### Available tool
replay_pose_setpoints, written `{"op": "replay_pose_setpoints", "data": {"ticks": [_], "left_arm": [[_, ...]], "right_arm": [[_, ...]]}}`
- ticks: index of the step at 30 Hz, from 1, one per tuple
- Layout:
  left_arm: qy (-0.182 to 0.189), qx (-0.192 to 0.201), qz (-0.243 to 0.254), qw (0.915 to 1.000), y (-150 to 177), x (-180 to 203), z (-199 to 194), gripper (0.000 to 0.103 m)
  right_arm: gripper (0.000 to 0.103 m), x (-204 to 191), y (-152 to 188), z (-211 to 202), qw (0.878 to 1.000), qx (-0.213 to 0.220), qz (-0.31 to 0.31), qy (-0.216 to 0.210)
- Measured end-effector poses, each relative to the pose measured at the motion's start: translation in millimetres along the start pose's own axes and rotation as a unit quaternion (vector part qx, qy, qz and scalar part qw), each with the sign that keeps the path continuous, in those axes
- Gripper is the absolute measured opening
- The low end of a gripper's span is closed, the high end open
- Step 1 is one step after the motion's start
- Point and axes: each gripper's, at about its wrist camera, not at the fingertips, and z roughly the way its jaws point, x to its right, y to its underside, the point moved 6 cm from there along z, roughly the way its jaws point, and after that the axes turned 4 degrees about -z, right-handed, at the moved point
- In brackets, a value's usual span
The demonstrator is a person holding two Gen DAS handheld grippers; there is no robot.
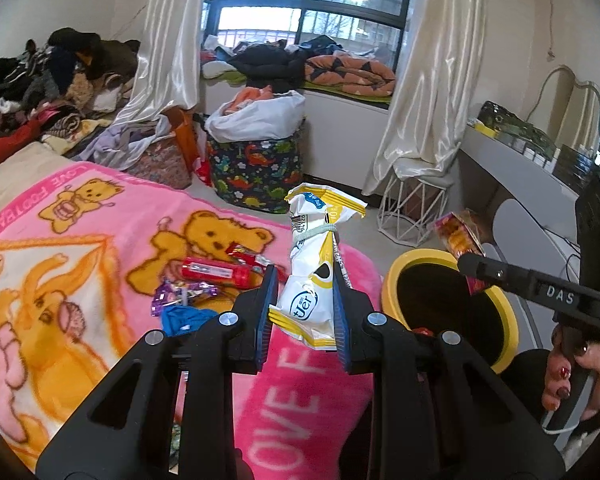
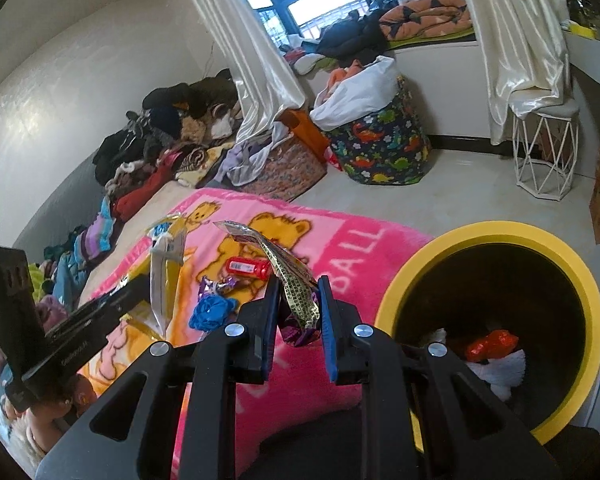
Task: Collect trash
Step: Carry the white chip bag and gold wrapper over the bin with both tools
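Blue-padded fingers [image 1: 342,312] of the left gripper [image 1: 306,312] clamp a white-and-yellow snack bag [image 1: 314,264], tied off with a rubber band; its label shows "Jer". Right gripper [image 2: 299,304] pinches a crumpled foil wrapper [image 2: 296,292], print too fine to read. Both hang raised off the pink "LOVE FOOTBALL" blanket [image 1: 100,248], probably for carrying to the yellow-rimmed bin [image 2: 496,236] nearby.

Fuzzy pink cloth blanket [image 1: 100,240], glossy plastic wrapper [image 1: 312,280], satiny curtains [image 1: 424,80], smooth yellow bin [image 2: 496,232].
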Motion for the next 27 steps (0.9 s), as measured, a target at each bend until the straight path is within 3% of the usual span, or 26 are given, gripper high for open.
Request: {"op": "replay_pose_setpoints", "data": {"ticks": [14,27], "left_arm": [[0.048,-0.011,0.028,0.9984,7,55,11,0.019],[0.08,-0.029,0.083,0.9929,17,112,34,0.019]], "right_arm": [[0.019,52,-8,-36,0.997,0.038,0.048,0.041],[0.019,119,-5,-68,0.989,0.07,0.101,0.088]]}}
